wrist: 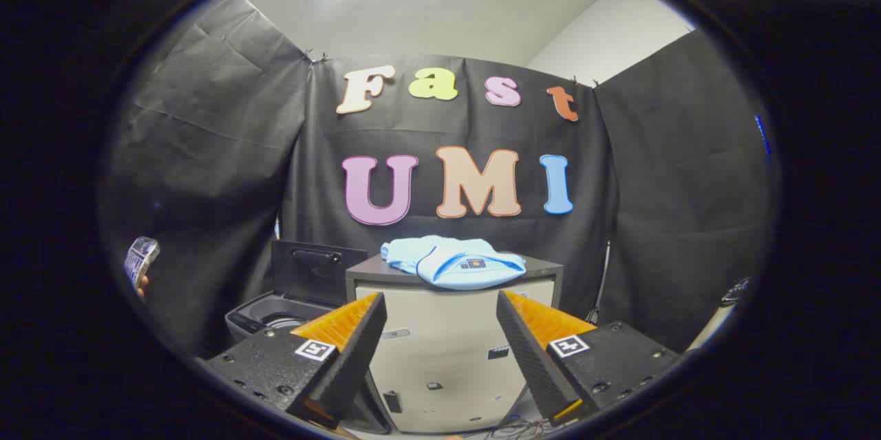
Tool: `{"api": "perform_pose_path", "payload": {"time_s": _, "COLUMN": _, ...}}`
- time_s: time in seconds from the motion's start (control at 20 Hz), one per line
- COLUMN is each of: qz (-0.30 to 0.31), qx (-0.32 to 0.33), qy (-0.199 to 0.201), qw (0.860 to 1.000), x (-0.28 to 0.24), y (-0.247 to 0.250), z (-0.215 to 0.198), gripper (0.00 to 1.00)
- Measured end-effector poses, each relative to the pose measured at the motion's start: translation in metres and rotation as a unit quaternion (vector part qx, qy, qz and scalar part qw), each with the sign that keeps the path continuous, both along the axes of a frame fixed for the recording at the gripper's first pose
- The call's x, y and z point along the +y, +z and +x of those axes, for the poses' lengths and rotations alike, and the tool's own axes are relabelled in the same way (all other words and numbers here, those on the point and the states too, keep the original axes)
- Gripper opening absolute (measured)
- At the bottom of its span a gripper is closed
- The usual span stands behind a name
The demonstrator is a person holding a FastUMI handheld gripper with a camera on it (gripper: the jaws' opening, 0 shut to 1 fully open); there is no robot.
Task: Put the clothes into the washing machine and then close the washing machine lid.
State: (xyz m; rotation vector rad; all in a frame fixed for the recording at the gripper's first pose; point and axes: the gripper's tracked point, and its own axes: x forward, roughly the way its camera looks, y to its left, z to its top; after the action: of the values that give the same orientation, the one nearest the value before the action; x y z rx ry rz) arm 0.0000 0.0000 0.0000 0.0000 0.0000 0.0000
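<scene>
Hidden and cut-off parts

The cabinet (440,350) hid much of the washing machine (275,319); its drum interior stayed unreadable, and the shirt (454,262) emblem was too small.

Light blue is seen on the clothes (451,262), with a small dark patch on the front. The cabinet (440,350) under them is cream with a dark grey top. The washing machine (282,312) is dark grey, its lid (313,271) black. The gripper (440,357) fingers (351,350), spread wide apart with nothing between, are coloured black outside, orange and ridged inside, with black-and-white square tags.
</scene>
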Motion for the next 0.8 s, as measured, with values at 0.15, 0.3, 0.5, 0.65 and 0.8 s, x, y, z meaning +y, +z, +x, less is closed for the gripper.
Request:
{"api": "perform_pose_path", "payload": {"time_s": 0.15, "qz": -0.001, "qx": -0.002, "qy": 0.0, "qw": 1.0, "x": 0.0, "y": 0.0005, "z": 0.0007, "gripper": 0.97}}
{"api": "perform_pose_path", "payload": {"time_s": 0.3, "qz": 0.001, "qx": -0.002, "qy": 0.0, "qw": 1.0, "x": -0.0006, "y": 0.0006, "z": 0.0015, "gripper": 0.97}}
{"api": "perform_pose_path", "payload": {"time_s": 0.5, "qz": 0.0, "qx": 0.002, "qy": 0.0, "qw": 1.0, "x": -0.0002, "y": -0.0007, "z": 0.0031, "gripper": 0.97}}
{"api": "perform_pose_path", "payload": {"time_s": 0.65, "qz": -0.002, "qx": 0.0, "qy": -0.001, "qw": 1.0, "x": -0.0004, "y": -0.0009, "z": 0.0024, "gripper": 0.97}}
{"api": "perform_pose_path", "payload": {"time_s": 0.8, "qz": 0.001, "qx": 0.0, "qy": 0.0, "qw": 1.0, "x": 0.0, "y": -0.0004, "z": 0.0021, "gripper": 0.97}}
